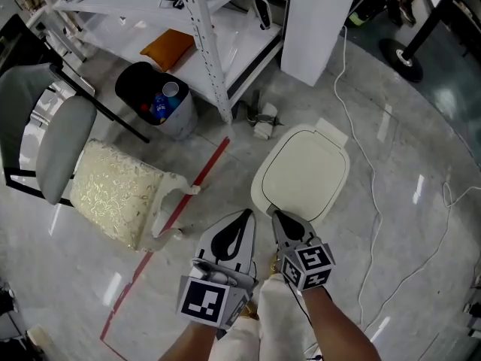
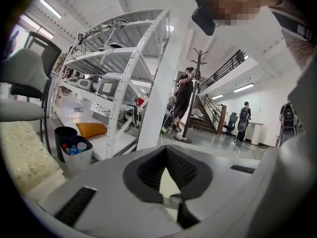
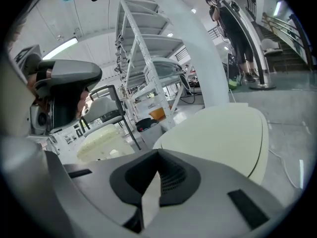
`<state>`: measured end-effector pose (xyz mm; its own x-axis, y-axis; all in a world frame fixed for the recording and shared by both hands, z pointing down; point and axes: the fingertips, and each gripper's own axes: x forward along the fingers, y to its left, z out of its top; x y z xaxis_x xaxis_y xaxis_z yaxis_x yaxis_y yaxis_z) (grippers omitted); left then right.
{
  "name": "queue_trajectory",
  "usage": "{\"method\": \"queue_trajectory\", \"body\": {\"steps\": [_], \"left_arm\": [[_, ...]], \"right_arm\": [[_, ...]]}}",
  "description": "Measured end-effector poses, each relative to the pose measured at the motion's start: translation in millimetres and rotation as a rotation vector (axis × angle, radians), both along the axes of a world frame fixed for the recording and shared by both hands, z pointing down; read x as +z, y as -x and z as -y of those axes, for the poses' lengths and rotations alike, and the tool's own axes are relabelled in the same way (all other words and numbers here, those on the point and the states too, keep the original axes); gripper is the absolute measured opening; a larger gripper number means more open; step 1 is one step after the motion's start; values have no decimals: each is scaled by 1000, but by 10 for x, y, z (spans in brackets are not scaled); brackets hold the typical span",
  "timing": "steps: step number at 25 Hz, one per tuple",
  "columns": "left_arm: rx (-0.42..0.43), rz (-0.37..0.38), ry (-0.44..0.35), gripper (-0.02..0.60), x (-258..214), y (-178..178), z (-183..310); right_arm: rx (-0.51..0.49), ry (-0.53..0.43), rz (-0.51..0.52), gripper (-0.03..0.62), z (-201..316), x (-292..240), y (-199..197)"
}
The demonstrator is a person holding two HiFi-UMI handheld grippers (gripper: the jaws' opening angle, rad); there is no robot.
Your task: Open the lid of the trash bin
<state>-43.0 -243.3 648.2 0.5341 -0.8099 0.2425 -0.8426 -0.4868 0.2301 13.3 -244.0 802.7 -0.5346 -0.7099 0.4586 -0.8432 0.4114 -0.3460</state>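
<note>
The trash bin (image 1: 301,173) is cream, and it stands on the floor with its oval lid down. In the right gripper view the lid (image 3: 223,133) fills the middle right, just past the jaws. My left gripper (image 1: 246,213) is shut on nothing and sits a little to the left of the bin's near rim. The right gripper (image 1: 276,216) is also shut and empty, with its tip at the bin's near edge. I cannot tell whether it touches the bin. Both grippers show again in their own views, the left gripper (image 2: 166,150) and the right gripper (image 3: 158,155), each with its jaws together.
A small black-lined bin (image 1: 158,100) with bottles stands by a white shelving rack (image 1: 204,43). A cream cushioned chair (image 1: 120,190) and a grey office chair (image 1: 52,141) are at left. Red floor tape (image 1: 176,209) and a white cable (image 1: 368,156) flank the bin. A person (image 2: 184,100) stands far off.
</note>
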Motion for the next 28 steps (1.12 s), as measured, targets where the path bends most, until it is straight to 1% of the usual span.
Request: {"method": "queue_trajectory", "body": {"steps": [2, 4, 7, 10, 13, 23, 28], "left_arm": [[2, 1, 12, -9, 26, 6, -5], [-9, -8, -16, -9, 6, 20, 22], [-12, -15, -39, -9, -28, 10, 44], [-10, -13, -37, -9, -9, 28, 42], [-12, -19, -37, -9, 8, 37, 45], [-9, -27, -25, -9, 28, 41, 46], [-9, -30, -29, -9, 45, 56, 34]], "right_arm": [[-14, 12, -14, 11, -26, 60, 23], [-17, 29, -25, 12, -70, 125, 43], [23, 43, -12, 14, -76, 139, 16], [37, 46, -5, 14, -63, 149, 28], [38, 40, -16, 15, -81, 168, 33], [86, 37, -32, 18, -79, 168, 42], [100, 45, -21, 17, -69, 171, 37]]}}
